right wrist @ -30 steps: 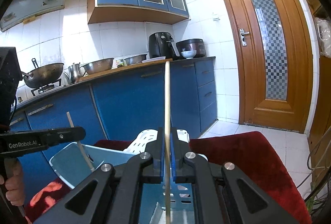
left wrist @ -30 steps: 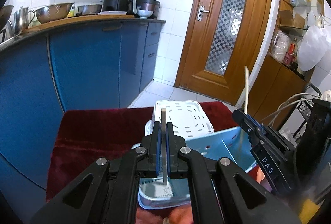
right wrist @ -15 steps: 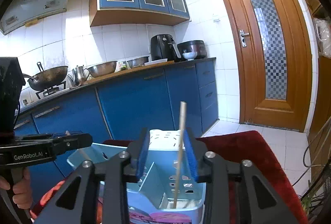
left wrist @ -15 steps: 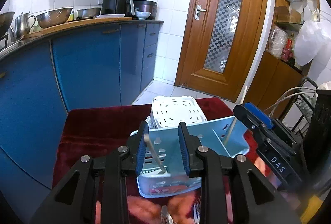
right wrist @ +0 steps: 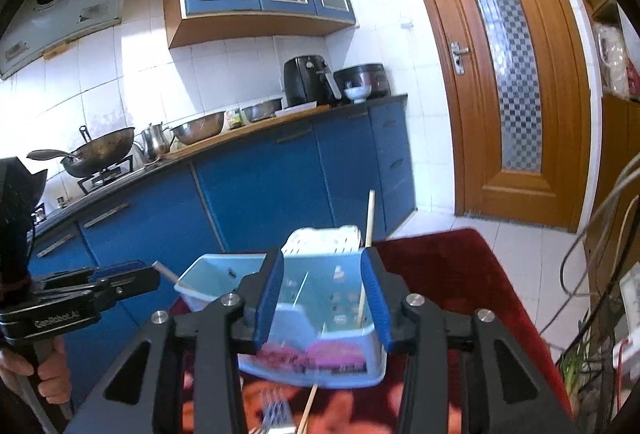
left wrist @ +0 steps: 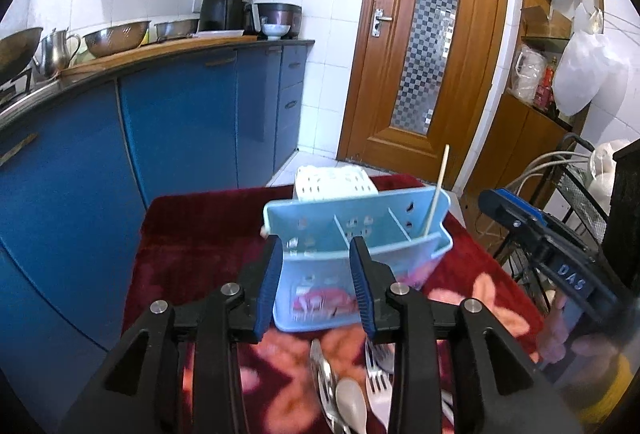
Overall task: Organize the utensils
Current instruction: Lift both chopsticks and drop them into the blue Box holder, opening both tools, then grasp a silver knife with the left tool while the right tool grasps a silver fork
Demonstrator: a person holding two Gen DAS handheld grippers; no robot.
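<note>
Two-handed, hovering over the near part of the red-clothed worktop, both claws pointing at the light blue caddy

Opening the left claw, gripping nothing: looking between its blue pads at the caddy's left compartment further off, with no contact on either side

Holding the right claw parted about as wide, likewise empty, framing the caddy's front wall between its fingers without touching it

Finding the caddy near the middle of the worktop, upright, split into three compartments, with a white slotted basket just behind it on the far side

Spotting one chopstick standing in the rightmost compartment, tilting slightly, tip well above the rim

Spotting, from the right wrist view, another chopstick leaning low over the caddy's left rim, close to the left claw's tip

Noting loose cutlery lying on the cloth nearer than the caddy: forks and spoons beneath the left claw, blurred, plus a fork and a further chopstick beneath the right claw

Catching a hand wrapping the left claw's handle at the left edge of the right wrist view
</note>
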